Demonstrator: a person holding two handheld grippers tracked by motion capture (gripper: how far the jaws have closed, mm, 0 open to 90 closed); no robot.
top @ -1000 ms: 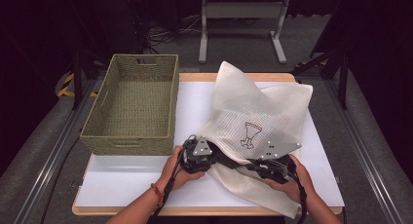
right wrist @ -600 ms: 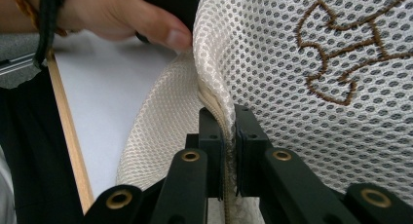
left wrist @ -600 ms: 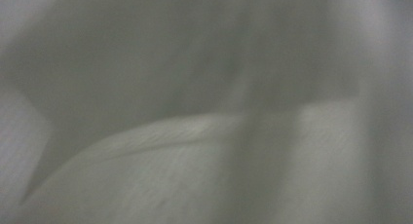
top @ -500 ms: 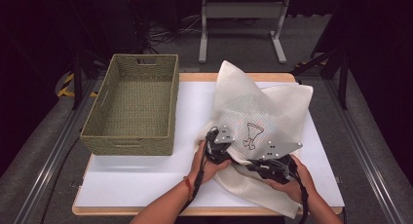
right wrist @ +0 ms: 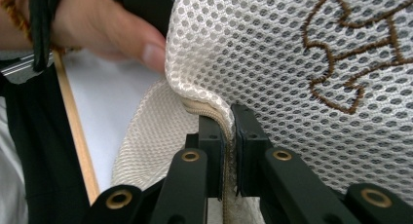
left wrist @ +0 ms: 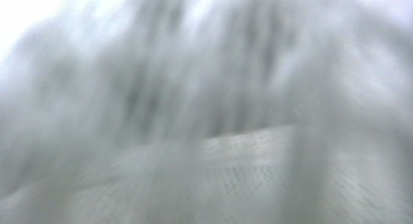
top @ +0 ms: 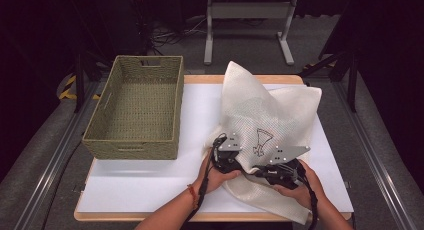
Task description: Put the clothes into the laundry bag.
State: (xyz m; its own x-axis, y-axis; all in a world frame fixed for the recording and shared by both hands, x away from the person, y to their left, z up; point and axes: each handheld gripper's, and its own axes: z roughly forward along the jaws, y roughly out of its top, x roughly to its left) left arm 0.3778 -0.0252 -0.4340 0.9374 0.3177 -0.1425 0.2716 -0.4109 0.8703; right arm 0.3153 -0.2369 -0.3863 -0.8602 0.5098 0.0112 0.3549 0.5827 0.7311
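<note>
My R gripper [right wrist: 228, 136] is clamped on the mesh bag [right wrist: 302, 87] seam. L gripper [top: 226, 157] sits pressed into the bag just beside it; view's blurred, can't tell its jaws.

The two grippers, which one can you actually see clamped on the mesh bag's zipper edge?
The right gripper: its jaws pinch the cream mesh bag at the zipper seam. The left gripper presses into the bag, its grip hidden.
</note>
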